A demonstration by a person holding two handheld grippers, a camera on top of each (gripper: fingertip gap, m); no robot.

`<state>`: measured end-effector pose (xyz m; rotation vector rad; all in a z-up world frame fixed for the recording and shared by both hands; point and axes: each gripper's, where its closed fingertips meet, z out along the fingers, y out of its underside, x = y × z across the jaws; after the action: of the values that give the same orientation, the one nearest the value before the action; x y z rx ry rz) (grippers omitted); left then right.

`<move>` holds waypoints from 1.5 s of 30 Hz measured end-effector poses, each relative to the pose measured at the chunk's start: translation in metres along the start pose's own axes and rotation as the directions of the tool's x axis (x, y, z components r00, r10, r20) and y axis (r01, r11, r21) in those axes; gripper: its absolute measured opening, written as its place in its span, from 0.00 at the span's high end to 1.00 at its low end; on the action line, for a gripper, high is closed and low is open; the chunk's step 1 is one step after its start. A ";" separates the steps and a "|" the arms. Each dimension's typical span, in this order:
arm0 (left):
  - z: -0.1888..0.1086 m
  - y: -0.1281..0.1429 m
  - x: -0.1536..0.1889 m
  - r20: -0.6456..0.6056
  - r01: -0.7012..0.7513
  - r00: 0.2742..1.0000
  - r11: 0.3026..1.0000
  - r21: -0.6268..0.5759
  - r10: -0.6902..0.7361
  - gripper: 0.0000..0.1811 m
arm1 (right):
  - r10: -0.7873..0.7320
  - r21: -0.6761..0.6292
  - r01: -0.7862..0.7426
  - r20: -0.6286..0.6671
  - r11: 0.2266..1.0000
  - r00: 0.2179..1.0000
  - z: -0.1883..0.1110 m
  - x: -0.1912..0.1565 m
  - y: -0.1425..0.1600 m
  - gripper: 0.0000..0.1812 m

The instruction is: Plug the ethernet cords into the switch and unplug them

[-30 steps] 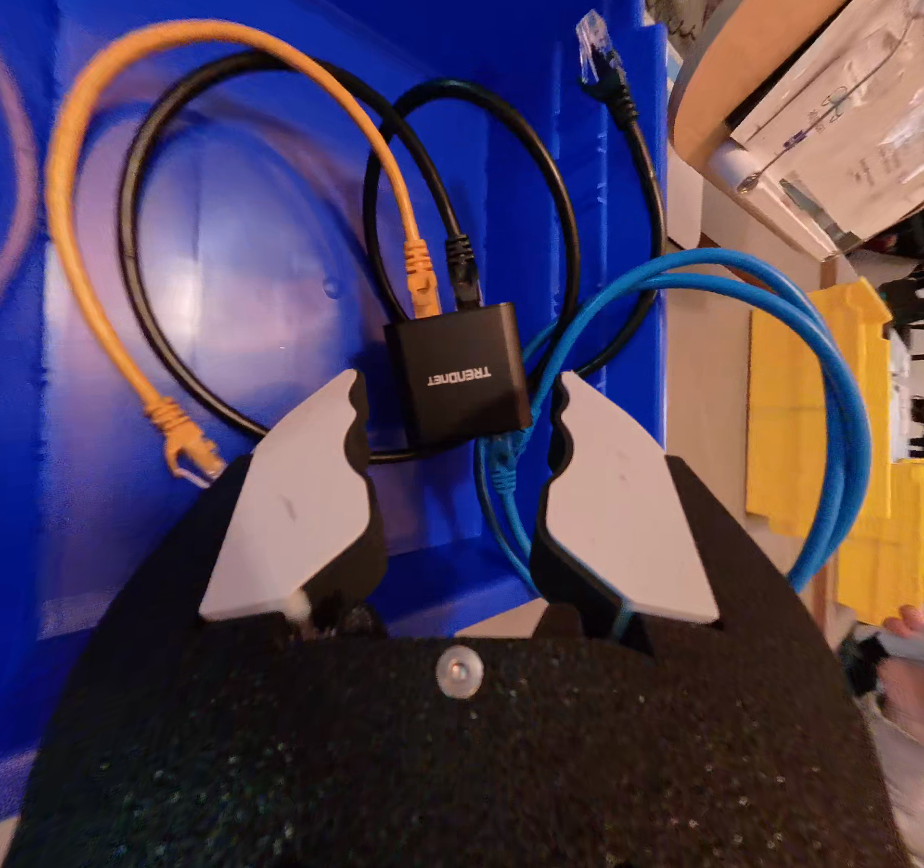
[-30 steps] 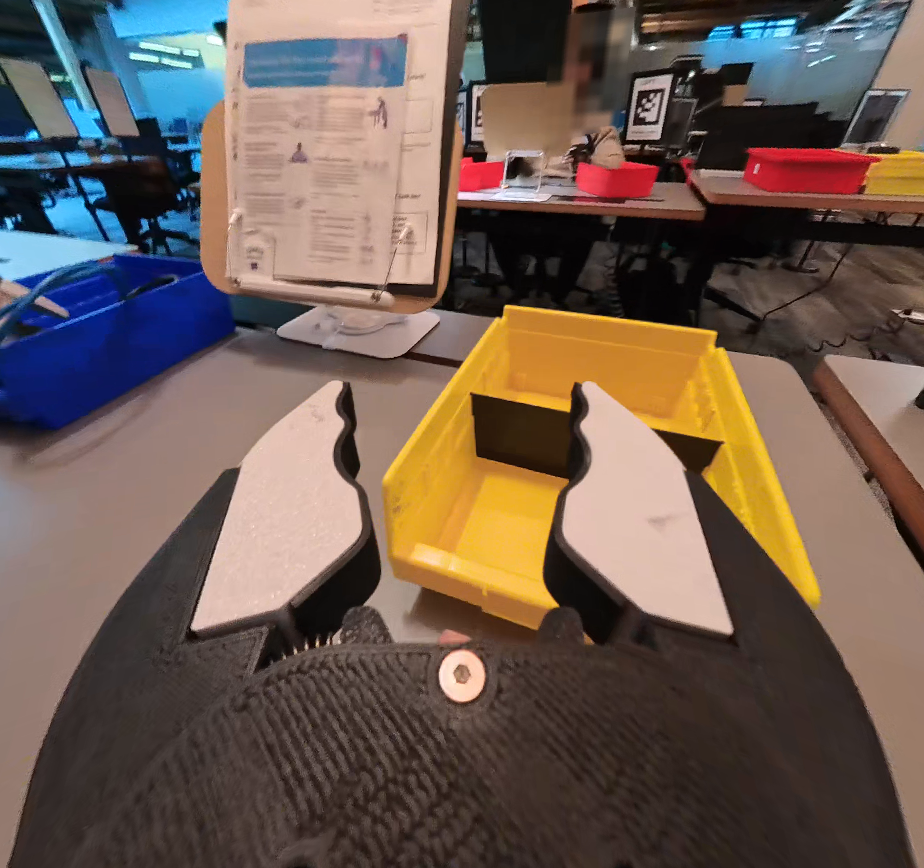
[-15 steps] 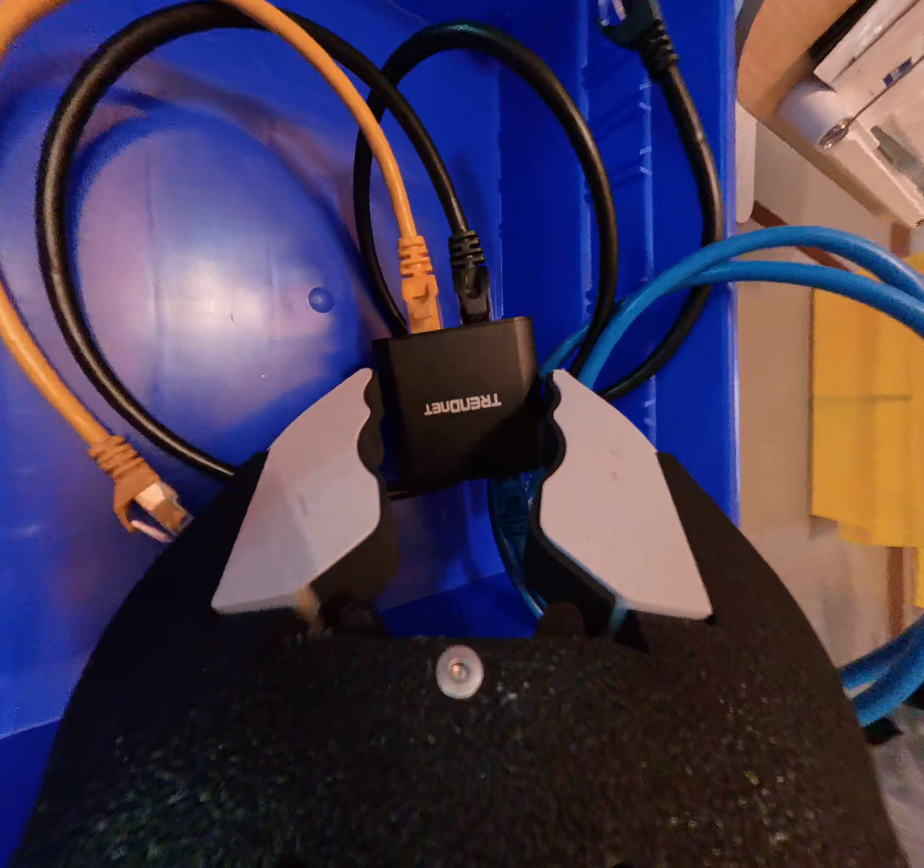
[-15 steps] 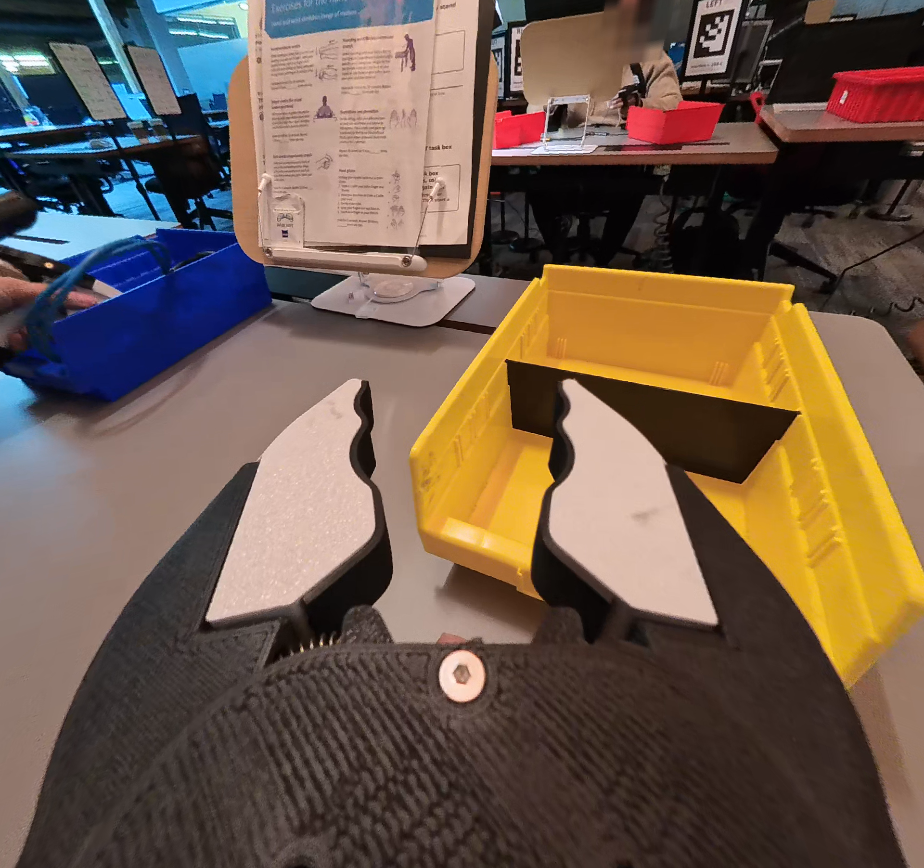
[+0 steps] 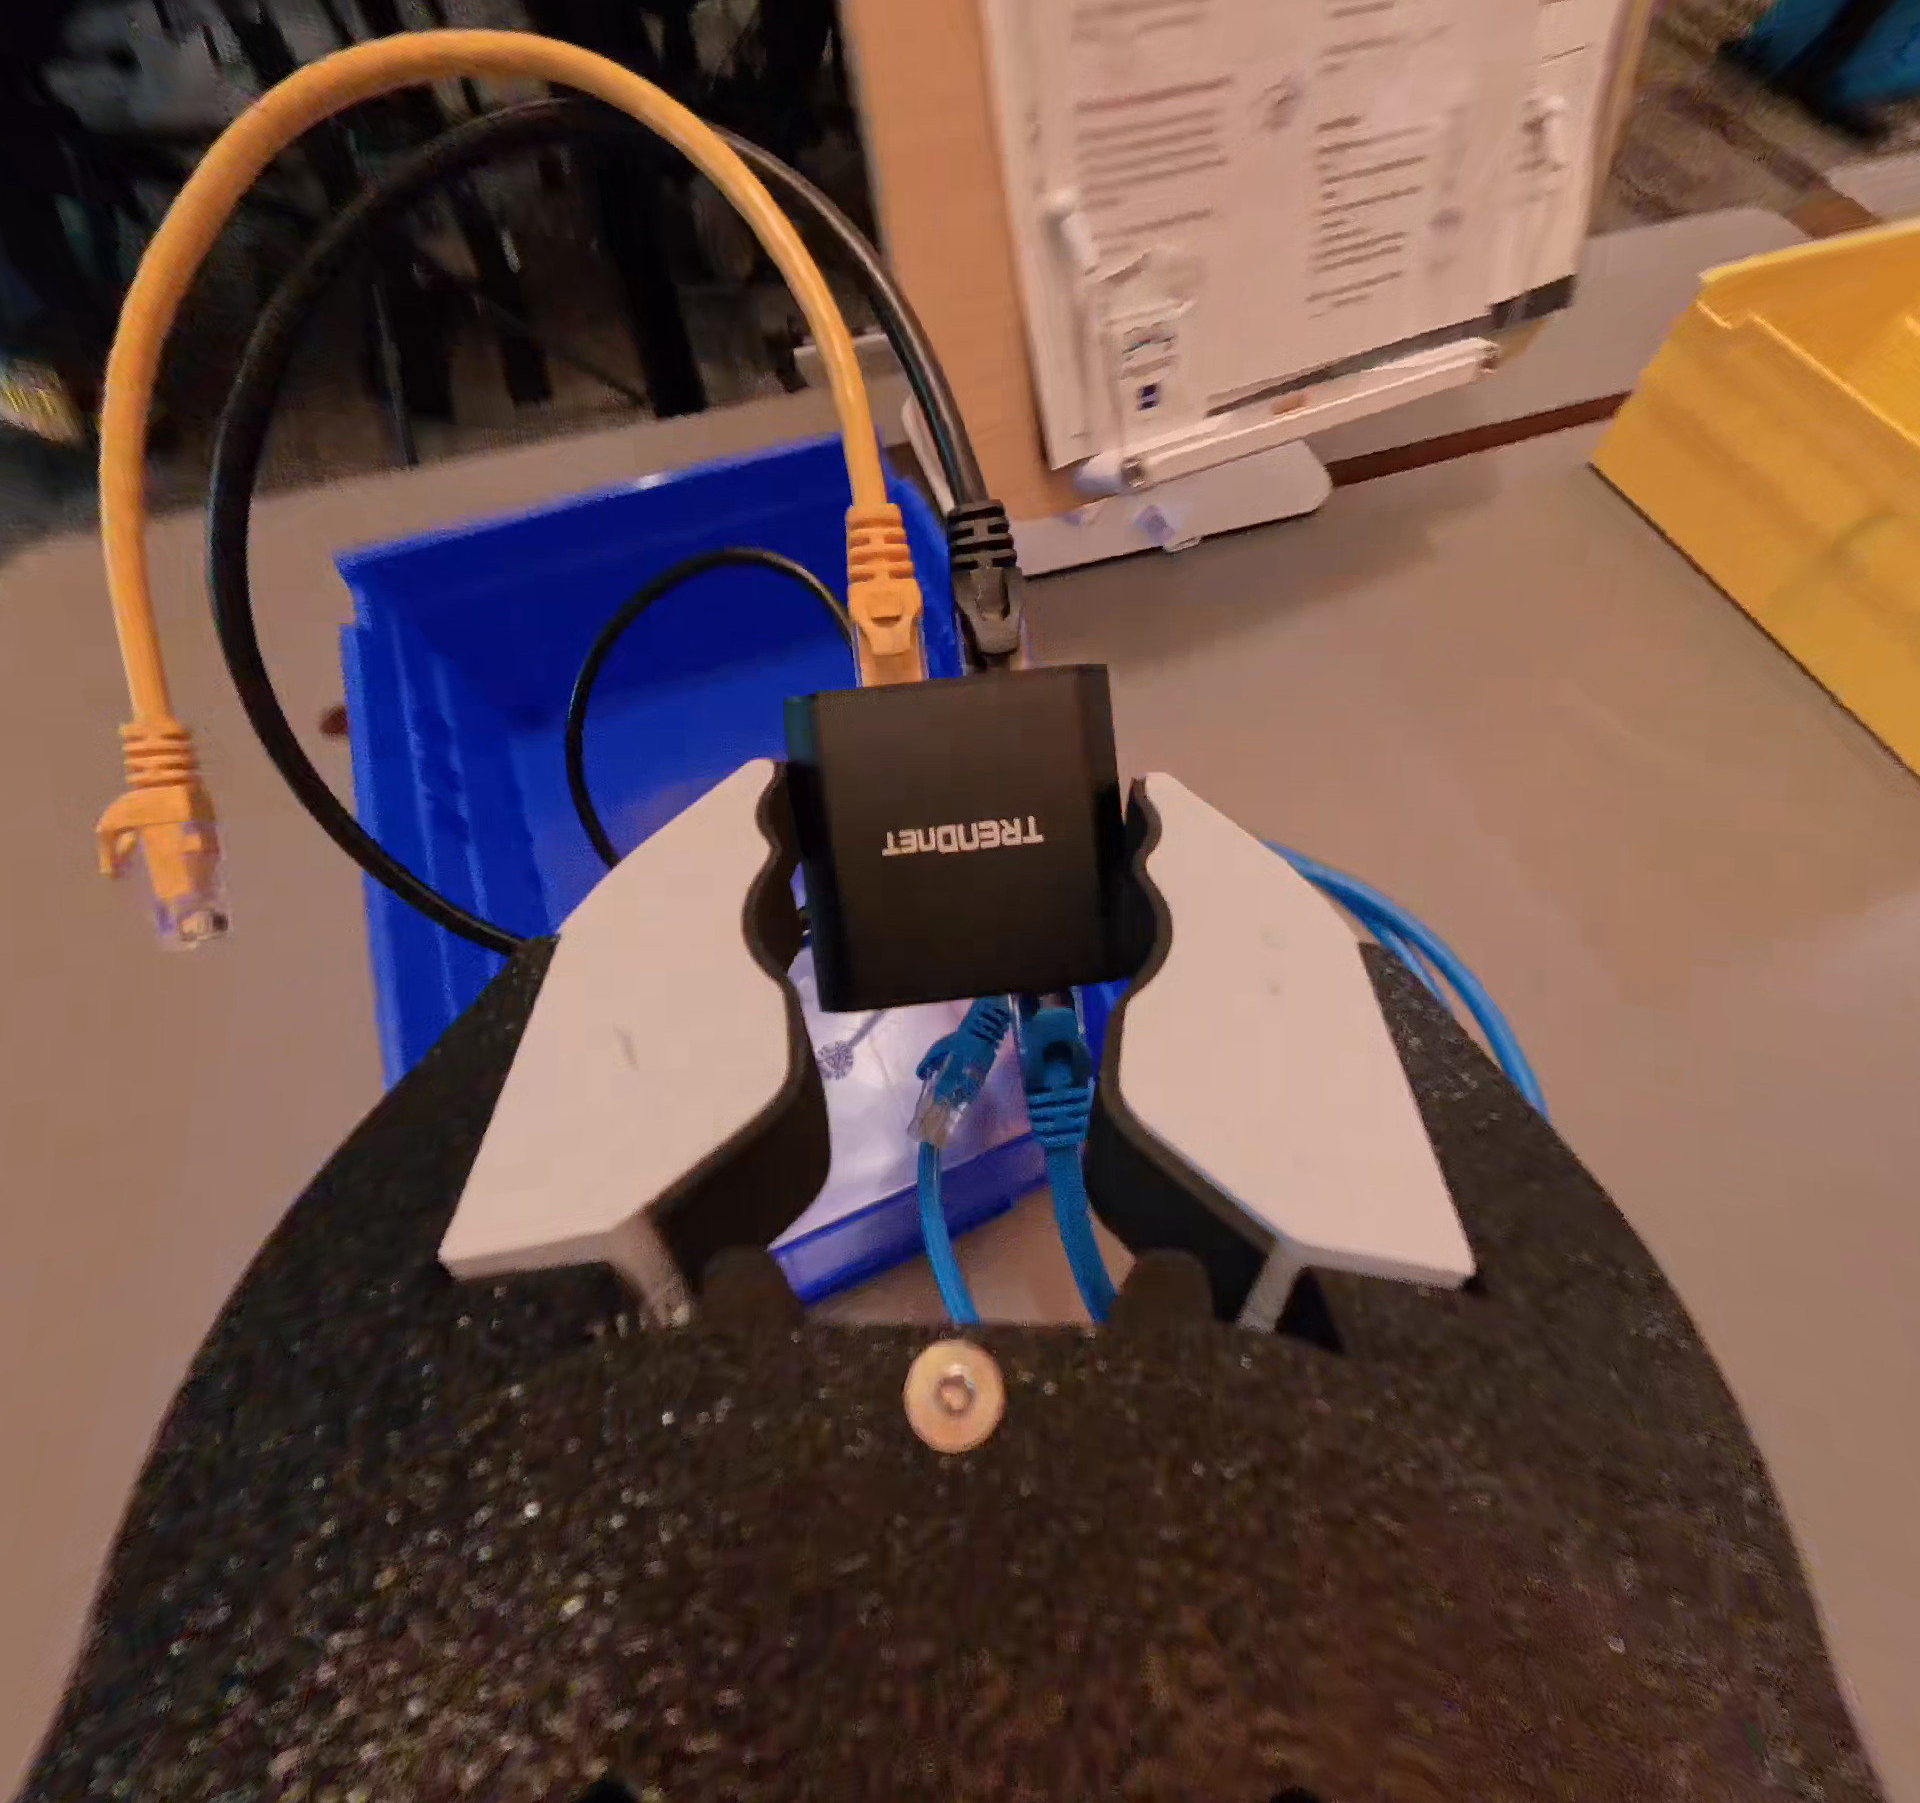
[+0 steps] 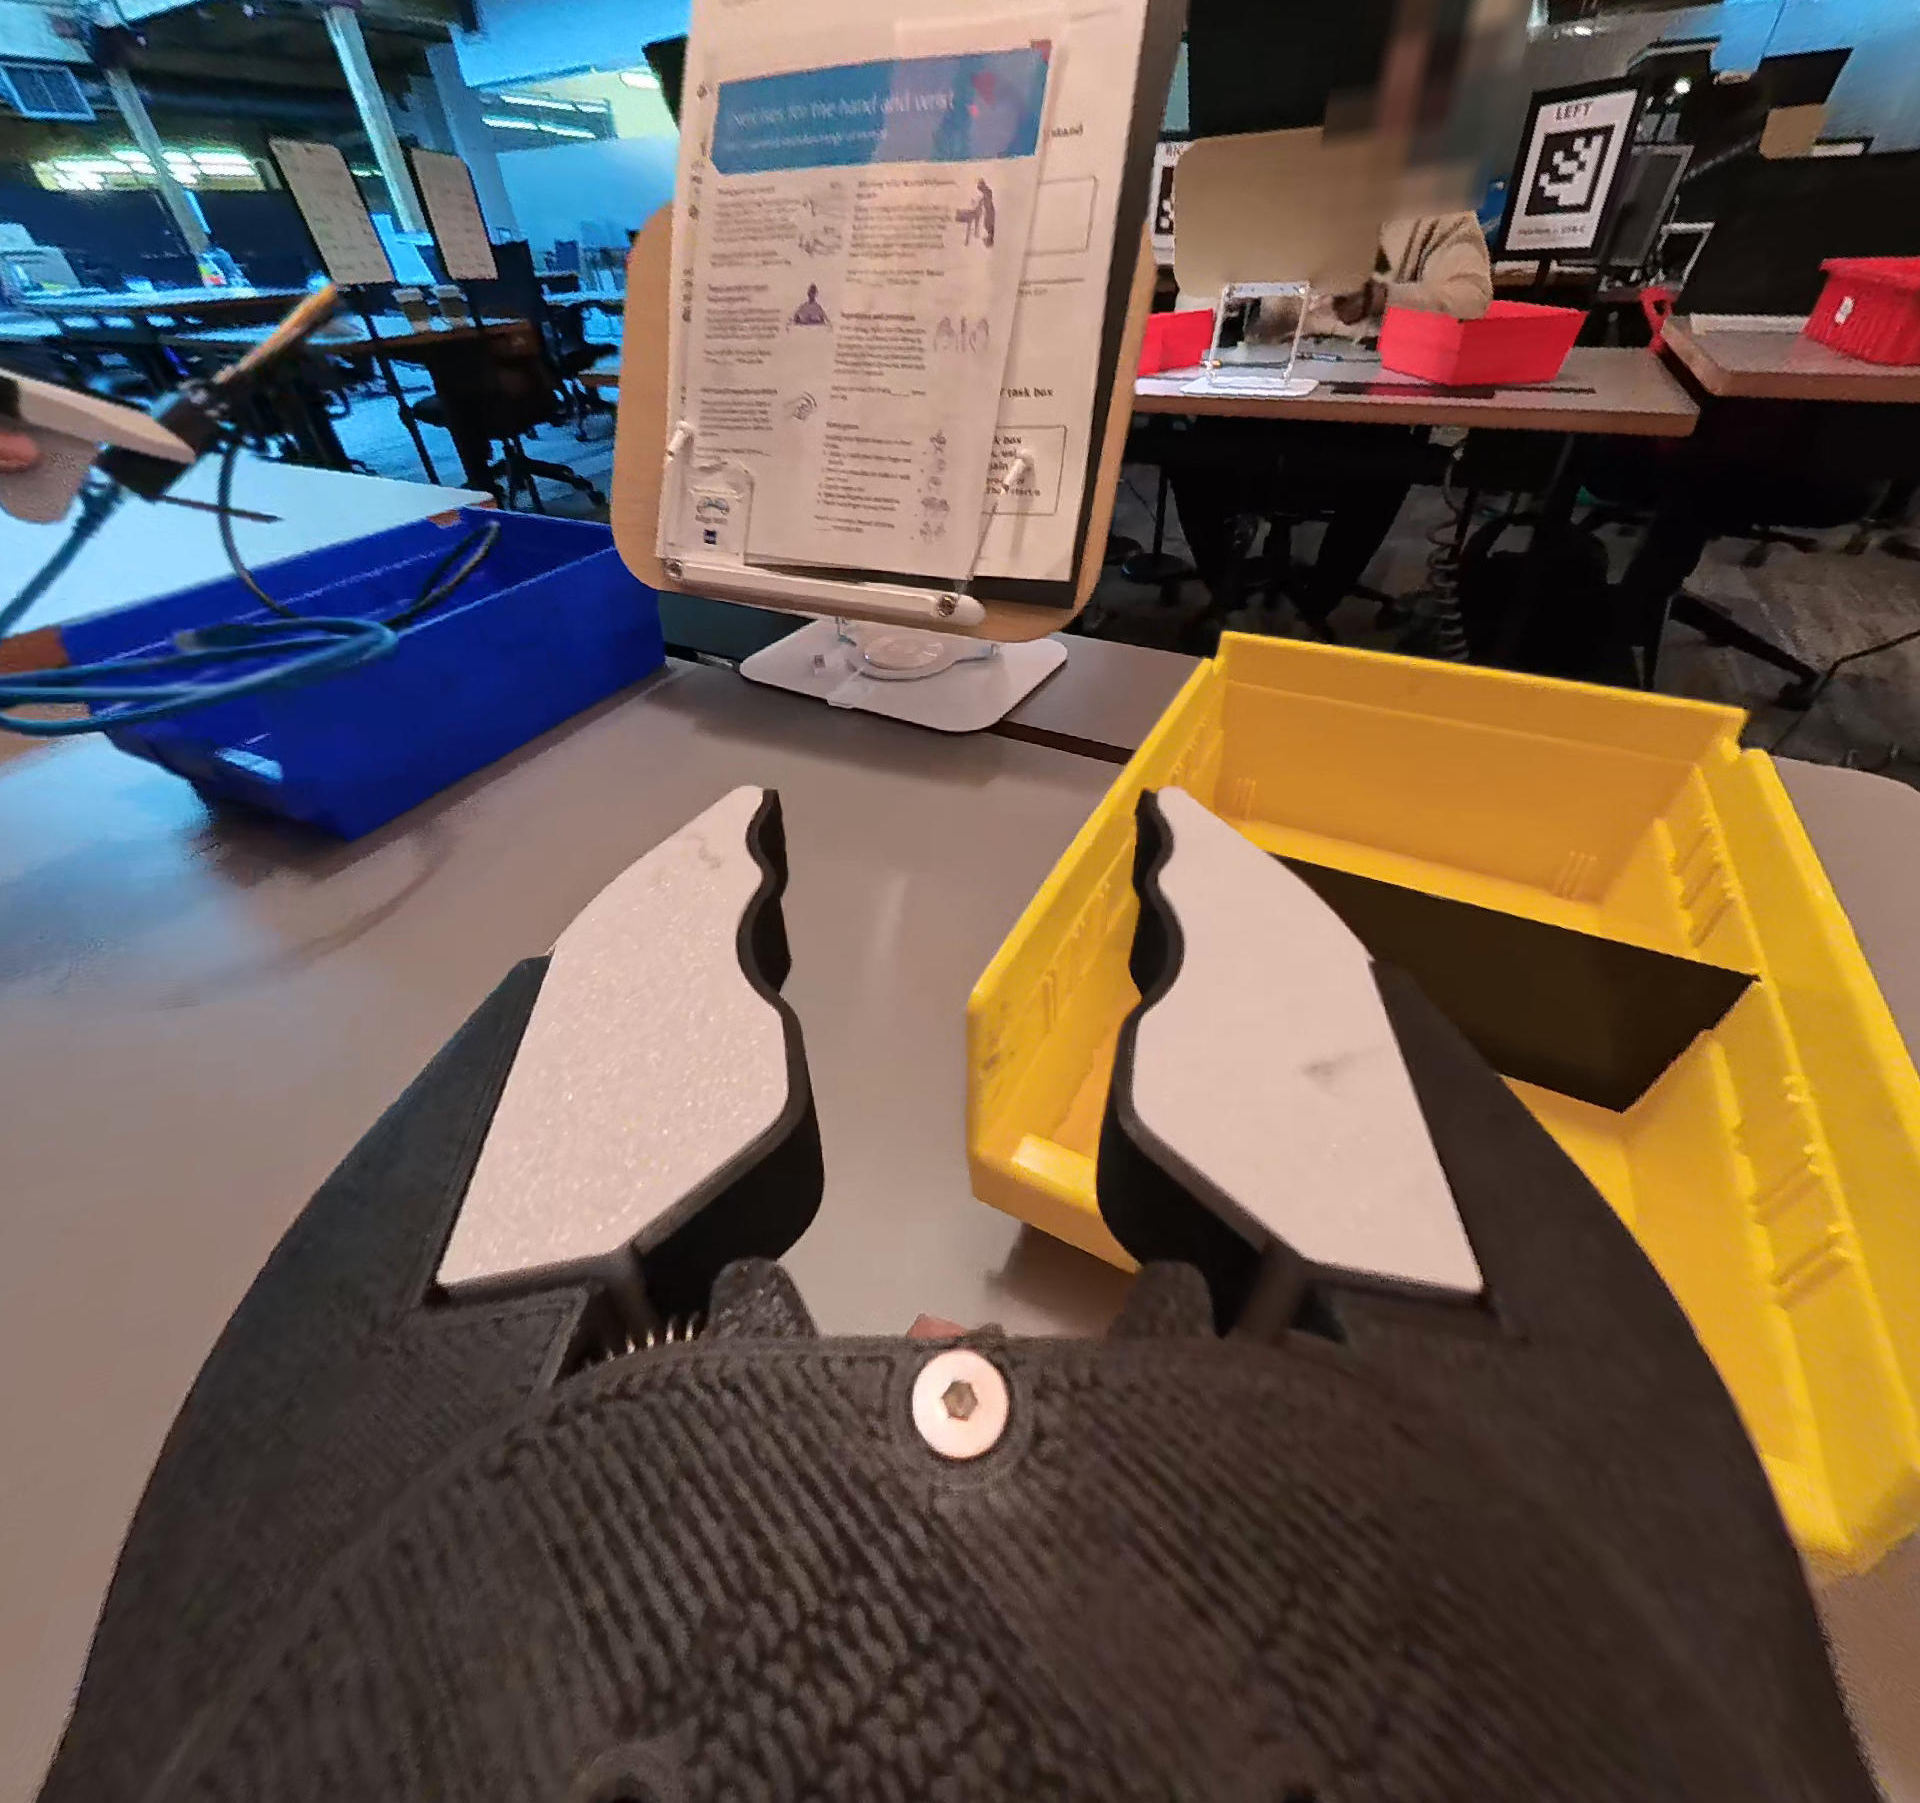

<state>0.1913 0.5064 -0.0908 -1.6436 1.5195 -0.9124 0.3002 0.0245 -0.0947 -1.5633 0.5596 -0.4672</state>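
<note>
Switch (image 5: 956, 844), black and square, pinched between both fingers of left gripper (image 5: 954, 870), now lifted clear above blue bin (image 5: 436, 818); half a second ago lying on the bin floor with those fingers only closing in beside it. Camera earlier looking straight down into the bin, now looking forward across grey table (image 5: 1403, 735).

Going left to right in the left wrist view: orange cord (image 5: 499, 70), one, arching from a free plug hanging at 9 o'clock of the switch over to a plug seated in the switch's far edge at 12 o'clock. Black cord (image 5: 239, 610), one counted for certain, looping beside the orange and plugged just right of it; a thinner black loop behind, over the bin, possibly a second cord, cannot tell. Blue cord (image 5: 1070, 1192), one, with two plug ends at 6 o'clock of the switch, one seemingly seated, the other dangling loose, the rest trailing off toward 3 o'clock. Paper stand (image 5: 1278, 195) at 1 o'clock, yellow bin (image 5: 1787, 465) at 2 o'clock.

Right gripper (image 6: 958, 906) spread apart, holding nothing, hovering over the table; previously aimed at the yellow bin, now with bare table between the fingers and the bin at 3 o'clock. Bins counted: two.
</note>
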 end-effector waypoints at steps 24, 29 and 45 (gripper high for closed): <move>-0.134 -0.091 0.274 -0.255 -0.483 0.750 0.769 0.419 0.610 0.69 | -0.164 0.226 0.103 0.271 0.969 0.948 -0.019 -0.088 -0.054 0.64; -0.051 -0.008 0.280 -0.377 -0.511 0.715 0.808 0.293 0.589 0.69 | -0.214 0.253 0.131 0.331 0.958 0.919 -0.013 -0.098 -0.042 0.62; 0.032 0.136 0.307 -0.773 -0.498 0.514 0.863 0.084 0.371 0.69 | -0.876 0.296 0.825 0.192 0.481 0.442 0.065 -0.197 0.114 0.59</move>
<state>0.1694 0.1929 -0.2149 -0.8297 2.5017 -1.3116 0.1745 0.1919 -0.2058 -1.6330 -0.6147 -0.9747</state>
